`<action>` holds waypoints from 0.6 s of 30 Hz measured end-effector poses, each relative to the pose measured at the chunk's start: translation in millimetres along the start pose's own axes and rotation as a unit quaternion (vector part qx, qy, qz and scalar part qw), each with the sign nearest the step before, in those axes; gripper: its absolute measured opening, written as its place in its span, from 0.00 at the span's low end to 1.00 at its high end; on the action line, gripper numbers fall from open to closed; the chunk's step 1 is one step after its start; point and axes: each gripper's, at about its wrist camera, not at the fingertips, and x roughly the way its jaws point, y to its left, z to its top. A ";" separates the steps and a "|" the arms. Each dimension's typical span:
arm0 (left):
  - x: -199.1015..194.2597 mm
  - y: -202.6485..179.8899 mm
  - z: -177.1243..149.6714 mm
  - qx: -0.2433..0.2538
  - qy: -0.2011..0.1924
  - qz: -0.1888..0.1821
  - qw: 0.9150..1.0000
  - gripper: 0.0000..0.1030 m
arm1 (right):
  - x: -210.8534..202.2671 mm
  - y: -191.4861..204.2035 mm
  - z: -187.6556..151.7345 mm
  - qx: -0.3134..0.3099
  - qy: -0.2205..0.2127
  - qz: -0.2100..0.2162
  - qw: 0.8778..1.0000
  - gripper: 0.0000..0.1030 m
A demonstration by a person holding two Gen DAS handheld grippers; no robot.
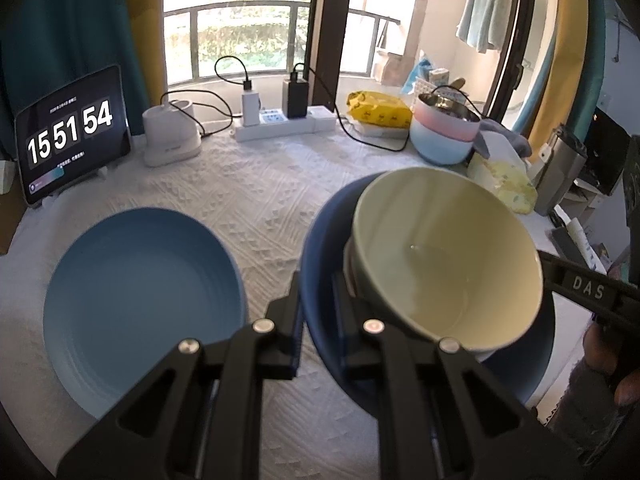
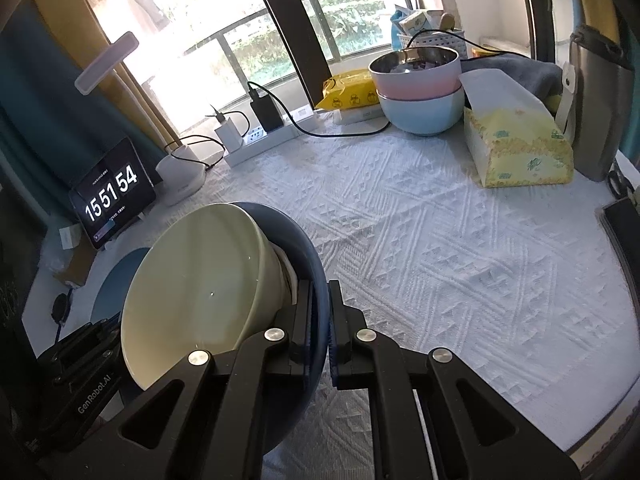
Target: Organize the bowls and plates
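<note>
A dark blue plate (image 1: 320, 240) carries a pale cream-green bowl (image 1: 440, 256). My left gripper (image 1: 318, 304) is shut on the plate's near rim. At the opposite rim, a finger of the right gripper (image 1: 584, 288) shows behind the bowl. In the right wrist view my right gripper (image 2: 320, 308) is shut on the dark blue plate (image 2: 280, 224), and the bowl (image 2: 200, 280) leans to the left on it. The left gripper's body (image 2: 80, 364) shows at lower left, its tips hidden. A light blue plate (image 1: 140, 300) lies flat on the white tablecloth to the left.
A steel bowl in stacked pink and light blue bowls (image 2: 420, 92) stands at the back right, beside a yellow tissue box (image 2: 520, 148). Along the window sit a tablet clock (image 1: 72, 132), a white lamp base (image 1: 170, 132), a power strip (image 1: 284, 120) and a yellow packet (image 1: 380, 110).
</note>
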 end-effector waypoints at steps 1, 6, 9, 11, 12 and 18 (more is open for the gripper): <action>-1.2 -0.3 0.4 0.000 -0.001 0.000 1.000 0.11 | -1.6 0.4 0.1 0.000 -0.001 0.000 1.000 0.08; -10.6 0.9 2.3 0.001 -0.010 -0.001 1.000 0.11 | -10.0 5.6 2.3 -0.005 -0.010 0.000 1.000 0.08; -16.1 2.7 3.7 -0.001 -0.015 -0.001 1.000 0.11 | -13.3 9.2 3.9 -0.008 -0.013 0.001 1.000 0.08; -19.5 5.0 4.4 -0.003 -0.018 -0.001 1.000 0.11 | -15.6 13.1 4.8 -0.011 -0.016 0.001 1.000 0.08; -20.8 6.3 4.9 -0.004 -0.019 -0.001 1.000 0.11 | -16.3 14.0 5.0 -0.012 -0.017 0.002 1.000 0.08; -31.7 16.1 6.1 -0.016 -0.028 0.002 0.999 0.11 | -19.8 27.6 7.7 -0.022 -0.020 0.005 1.000 0.08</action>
